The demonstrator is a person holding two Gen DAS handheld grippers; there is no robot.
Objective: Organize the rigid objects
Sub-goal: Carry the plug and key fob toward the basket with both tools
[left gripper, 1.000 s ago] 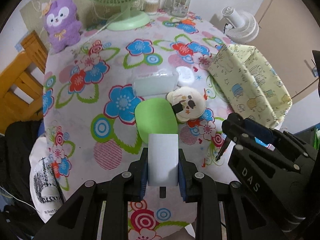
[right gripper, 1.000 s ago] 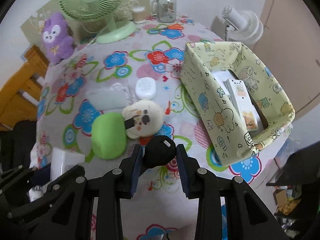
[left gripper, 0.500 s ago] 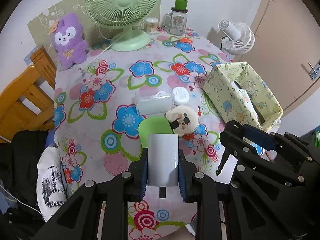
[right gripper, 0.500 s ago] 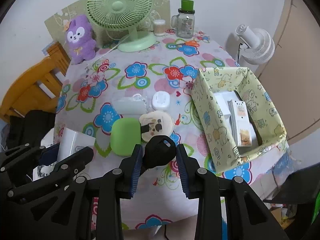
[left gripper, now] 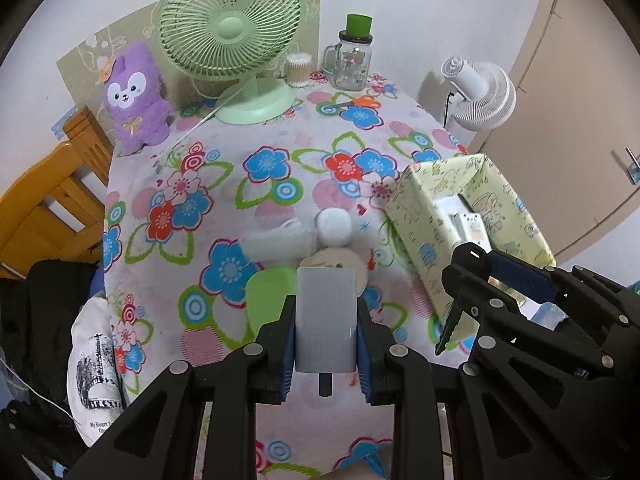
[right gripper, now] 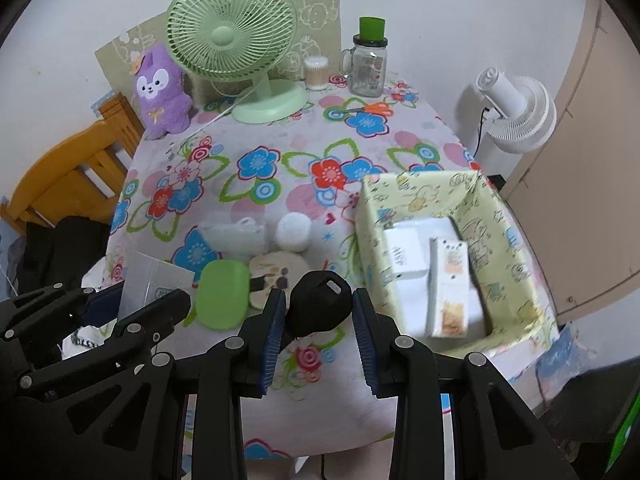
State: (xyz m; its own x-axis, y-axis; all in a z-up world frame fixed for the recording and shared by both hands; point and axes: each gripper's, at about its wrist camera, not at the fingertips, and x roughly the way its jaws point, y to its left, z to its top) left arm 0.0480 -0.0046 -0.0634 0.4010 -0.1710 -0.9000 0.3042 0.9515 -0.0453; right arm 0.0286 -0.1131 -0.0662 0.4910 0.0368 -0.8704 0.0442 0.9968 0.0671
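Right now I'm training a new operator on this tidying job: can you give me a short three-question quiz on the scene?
1. True or false: the left gripper is shut on a white box.
2. What does the right gripper hold? A) black key fob B) green case C) scissors
3. Fill in: the yellow patterned bin already contains white ____.

Key: 1 true; 2 A; 3 boxes.
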